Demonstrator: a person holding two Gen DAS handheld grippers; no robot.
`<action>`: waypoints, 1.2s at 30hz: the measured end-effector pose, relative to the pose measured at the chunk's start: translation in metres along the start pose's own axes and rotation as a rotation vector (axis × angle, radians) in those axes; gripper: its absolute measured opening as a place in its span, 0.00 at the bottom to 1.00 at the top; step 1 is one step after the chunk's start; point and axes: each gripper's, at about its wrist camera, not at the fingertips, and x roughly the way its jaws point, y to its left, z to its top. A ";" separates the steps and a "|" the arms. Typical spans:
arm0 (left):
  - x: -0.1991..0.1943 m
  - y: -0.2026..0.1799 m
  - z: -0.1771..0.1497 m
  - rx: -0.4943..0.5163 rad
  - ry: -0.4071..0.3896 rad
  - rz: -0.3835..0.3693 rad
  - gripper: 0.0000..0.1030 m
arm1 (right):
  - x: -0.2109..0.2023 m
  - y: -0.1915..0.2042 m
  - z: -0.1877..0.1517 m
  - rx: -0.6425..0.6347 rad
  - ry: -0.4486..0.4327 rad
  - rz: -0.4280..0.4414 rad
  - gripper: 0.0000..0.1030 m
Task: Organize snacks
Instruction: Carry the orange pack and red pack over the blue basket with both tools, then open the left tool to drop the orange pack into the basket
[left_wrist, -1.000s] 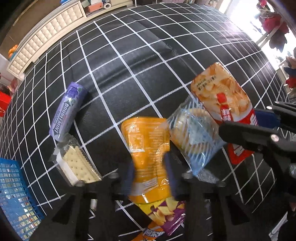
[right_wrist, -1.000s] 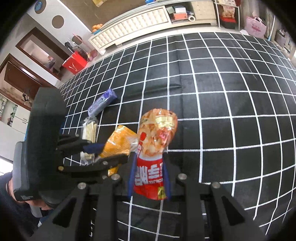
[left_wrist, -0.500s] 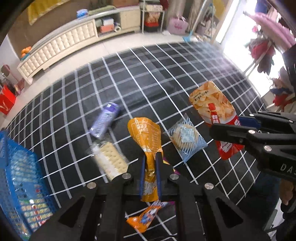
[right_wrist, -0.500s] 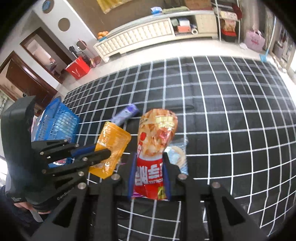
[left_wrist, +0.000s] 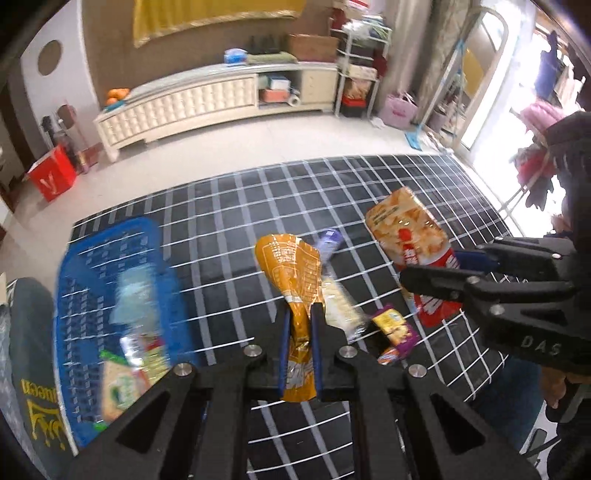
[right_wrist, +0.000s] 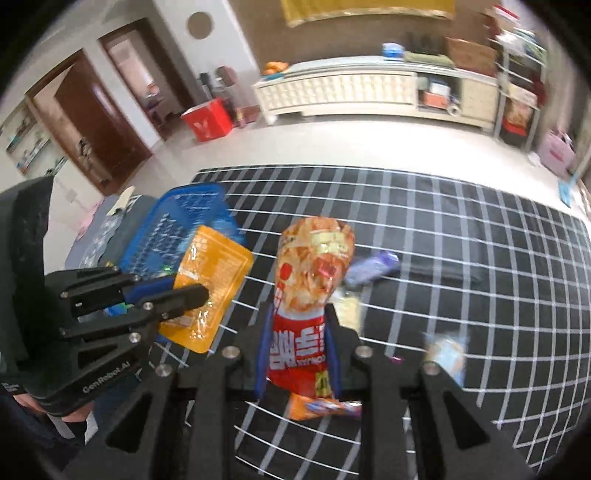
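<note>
Now that both bags are lifted clear of the checked mat (left_wrist: 236, 206) they lay on a second ago, this is carry, not pick. Left gripper (left_wrist: 300, 321) is clamped on the orange snack bag (left_wrist: 291, 266); right gripper (right_wrist: 297, 325) is clamped on the red chip bag (right_wrist: 314, 266). Blue basket (left_wrist: 110, 236) has swung in ahead-left of the left jaws. Judgement: drop-off next. Crackers (left_wrist: 340, 306) and purple pack (left_wrist: 330, 240) remain beyond the jaws on the mat.

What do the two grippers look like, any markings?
Both are matte black angular frames with silver screws and blue finger pads. The left gripper reads "CenRobot.AI" on its side in the right wrist view; the right gripper shows "DAS" in the left wrist view. No cables visible.
</note>
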 end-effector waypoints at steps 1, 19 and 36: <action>-0.005 0.008 -0.003 -0.009 -0.005 0.008 0.08 | 0.006 0.013 0.004 -0.016 0.004 0.012 0.29; -0.009 0.139 -0.055 -0.196 0.052 0.108 0.09 | 0.083 0.118 0.012 -0.150 0.108 0.102 0.29; 0.017 0.130 -0.069 -0.189 0.144 0.096 0.47 | 0.079 0.122 0.009 -0.151 0.115 0.063 0.29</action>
